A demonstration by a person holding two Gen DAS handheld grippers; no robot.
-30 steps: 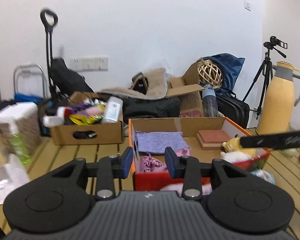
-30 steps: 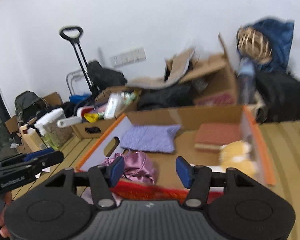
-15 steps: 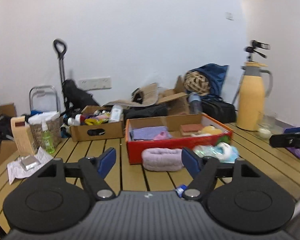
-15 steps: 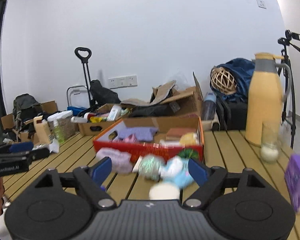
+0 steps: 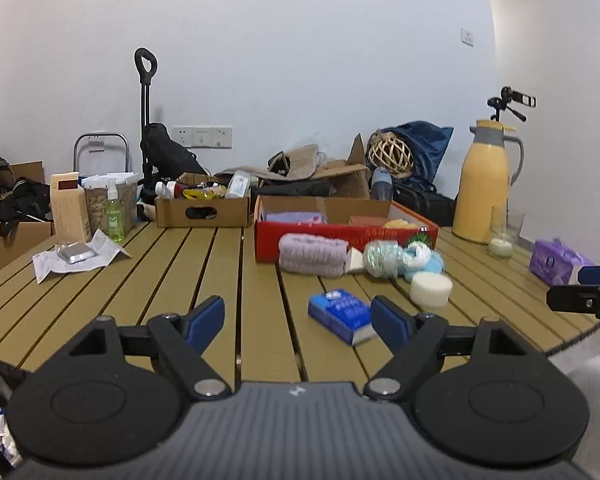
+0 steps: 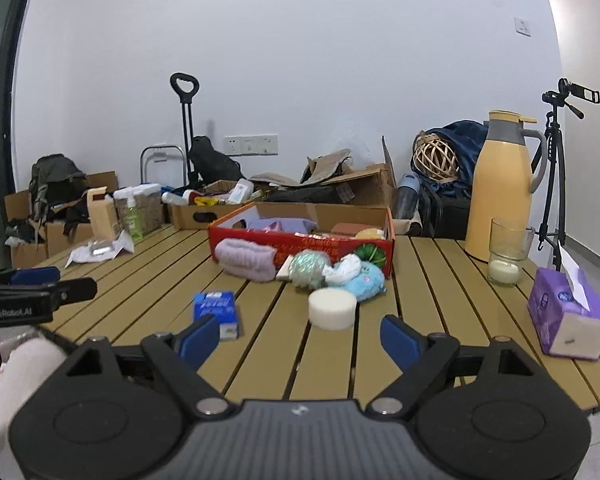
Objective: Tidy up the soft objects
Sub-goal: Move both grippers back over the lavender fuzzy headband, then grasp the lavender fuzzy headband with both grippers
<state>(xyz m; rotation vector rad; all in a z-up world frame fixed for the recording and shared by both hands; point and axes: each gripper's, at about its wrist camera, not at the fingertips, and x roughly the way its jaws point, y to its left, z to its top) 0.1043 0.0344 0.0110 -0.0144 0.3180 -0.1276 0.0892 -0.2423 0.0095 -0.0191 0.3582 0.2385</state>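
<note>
Left tongs [image 5: 298, 318]: jaws spread wide, empty, level, low centre of their own view.
Right tongs [image 6: 300, 338]: jaws wide apart, empty, level; also at the right edge of the left view.

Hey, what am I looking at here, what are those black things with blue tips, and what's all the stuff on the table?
Those are two hand-held claws, each carrying its own camera. One picture looks out over the left claw, the other over the right claw. Both are open and hold nothing. On the slatted table stands a red box with soft things inside. In front of it lie a lilac fuzzy roll, a blue plush toy, a white sponge and a blue tissue pack. A purple tissue box sits to the right.
</note>
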